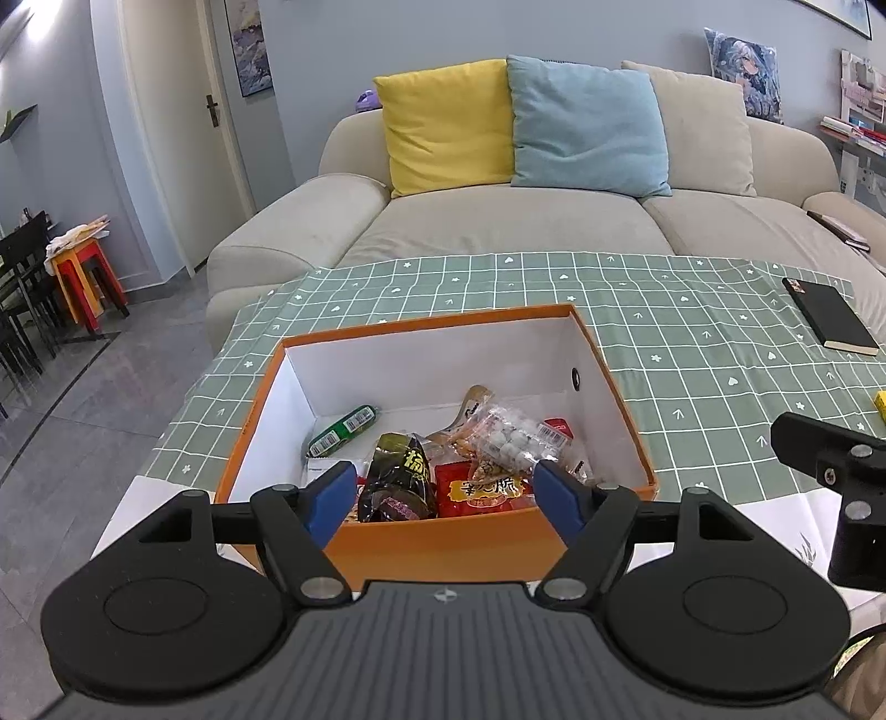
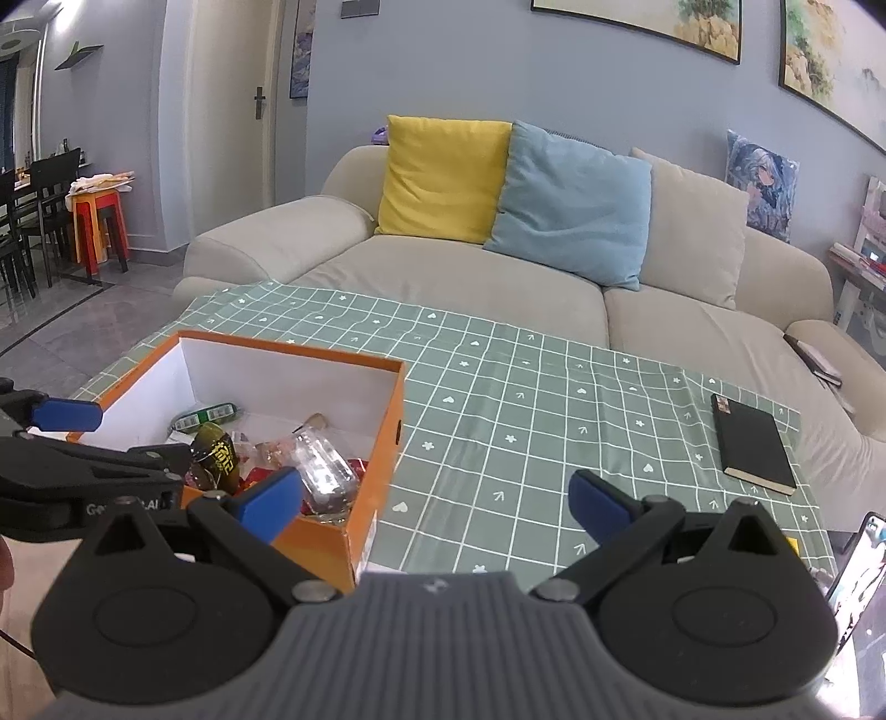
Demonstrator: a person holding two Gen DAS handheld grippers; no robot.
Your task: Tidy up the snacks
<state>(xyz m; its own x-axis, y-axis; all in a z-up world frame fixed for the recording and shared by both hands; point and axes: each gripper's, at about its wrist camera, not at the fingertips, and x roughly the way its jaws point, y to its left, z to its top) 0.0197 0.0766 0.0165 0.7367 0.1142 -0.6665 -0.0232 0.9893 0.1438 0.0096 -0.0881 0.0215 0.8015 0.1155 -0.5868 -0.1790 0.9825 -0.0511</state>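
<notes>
- Your left gripper [image 1: 446, 493] hangs over the near wall of the orange box [image 1: 443, 540], jaws spread wide, nothing between the pads.
- The snacks [image 1: 443, 471] lie piled inside the box, just beyond and below those fingertips.
- Your right gripper [image 2: 434, 498] is also wide and empty, over the green checked cloth [image 2: 526, 421], with the box at its left finger.

1. A beige sofa [image 1: 498, 221] fills the 12 o'clock view, against a blue-grey wall [image 2: 470, 55].
2. A yellow cushion [image 1: 446, 124], blue cushion [image 1: 587, 124] and beige cushion [image 1: 700, 130] lean on its back.
3. At 9 o'clock: grey tiled floor [image 1: 83, 387], black dining chairs [image 2: 50, 210], red stools [image 1: 91, 277], a white door [image 1: 219, 83].
4. Framed paintings [image 2: 653, 22] hang at 1 o'clock.
</notes>
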